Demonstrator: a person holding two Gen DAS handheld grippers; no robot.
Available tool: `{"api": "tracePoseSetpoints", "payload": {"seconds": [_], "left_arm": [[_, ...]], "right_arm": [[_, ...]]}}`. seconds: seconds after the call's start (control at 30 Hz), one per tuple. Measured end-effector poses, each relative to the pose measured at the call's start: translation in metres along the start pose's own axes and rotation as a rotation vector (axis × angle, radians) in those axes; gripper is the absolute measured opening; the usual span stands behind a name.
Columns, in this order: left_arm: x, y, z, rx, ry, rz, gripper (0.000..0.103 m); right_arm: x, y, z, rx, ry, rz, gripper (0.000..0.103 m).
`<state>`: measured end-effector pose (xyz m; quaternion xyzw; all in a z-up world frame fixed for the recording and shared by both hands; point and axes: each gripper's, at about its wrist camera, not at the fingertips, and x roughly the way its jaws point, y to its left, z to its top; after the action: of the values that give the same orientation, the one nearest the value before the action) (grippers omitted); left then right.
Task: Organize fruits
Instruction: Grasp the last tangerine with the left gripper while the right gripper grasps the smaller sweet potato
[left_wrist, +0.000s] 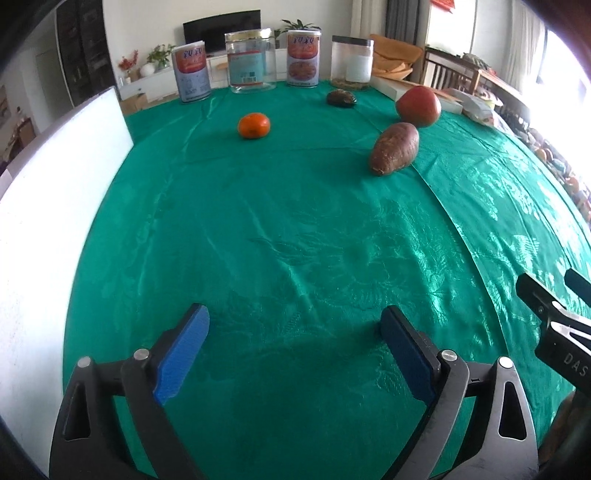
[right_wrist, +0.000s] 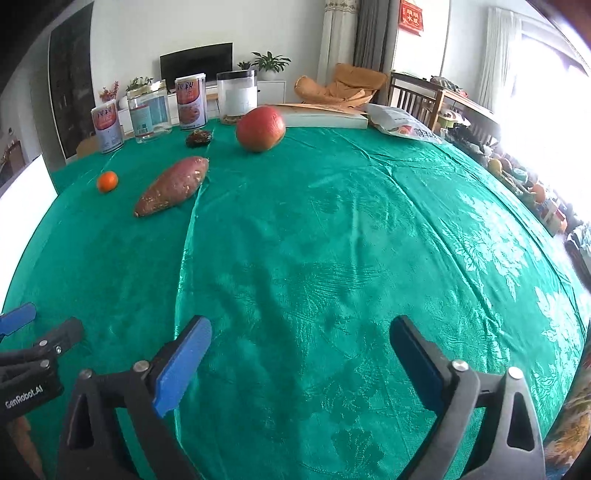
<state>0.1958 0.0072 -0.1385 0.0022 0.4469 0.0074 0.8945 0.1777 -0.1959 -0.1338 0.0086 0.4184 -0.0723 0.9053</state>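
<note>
Right wrist view: my right gripper (right_wrist: 299, 354) and left gripper (left_wrist: 293, 343) both spread, empty. Far ahead-left of the right one: sweet potato (right_wrist: 171, 186), red fruit (right_wrist: 260, 128), tangerine (right_wrist: 107, 181). I'd judge the tangerine soft, light; pinch its middle gently.

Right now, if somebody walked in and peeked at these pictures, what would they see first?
Probably the shiny green tablecloth that fills almost everything. On it, toward the far side, lie a big red-orange fruit, a brown sweet potato beside it and a small orange tangerine further left, with a row of tins and jars behind them. Up close, the left gripper and right gripper stand open with nothing between their blue pads.
</note>
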Motion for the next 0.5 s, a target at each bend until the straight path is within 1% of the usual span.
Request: {"api": "tracePoseSetpoints", "payload": {"seconds": [0.07, 0.13, 0.17, 0.2, 0.27, 0.3, 0.37, 0.43, 0.5], "left_arm": [[0.007, 0.002, 0.009, -0.009, 0.018, 0.007, 0.097], [0.014, 0.01, 0.025, -0.043, 0.044, -0.011, 0.096], [0.016, 0.019, 0.037, -0.095, 0.036, -0.033, 0.096], [0.016, 0.03, 0.051, -0.161, 0.009, -0.053, 0.096], [0.018, 0.046, 0.075, -0.258, -0.053, -0.092, 0.096], [0.023, 0.05, 0.088, -0.274, -0.063, -0.102, 0.096], [0.04, 0.055, 0.114, -0.274, -0.059, -0.088, 0.095], [0.058, 0.055, 0.132, -0.255, -0.05, -0.088, 0.094], [0.08, 0.055, 0.145, -0.224, -0.016, -0.086, 0.094]], "right_arm": [[0.005, -0.001, 0.0, 0.004, 0.029, 0.007, 0.099], [0.013, -0.002, -0.001, 0.009, 0.071, 0.025, 0.099], [0.015, -0.003, -0.002, 0.015, 0.082, 0.035, 0.099], [0.016, -0.004, -0.003, 0.023, 0.085, 0.044, 0.099], [0.017, -0.007, -0.003, 0.038, 0.09, 0.06, 0.099], [0.016, -0.007, -0.004, 0.039, 0.089, 0.061, 0.099], [0.016, -0.005, -0.004, 0.034, 0.09, 0.062, 0.1], [0.016, -0.004, -0.004, 0.03, 0.09, 0.066, 0.1], [0.015, -0.004, -0.003, 0.031, 0.091, 0.069, 0.1]]}}
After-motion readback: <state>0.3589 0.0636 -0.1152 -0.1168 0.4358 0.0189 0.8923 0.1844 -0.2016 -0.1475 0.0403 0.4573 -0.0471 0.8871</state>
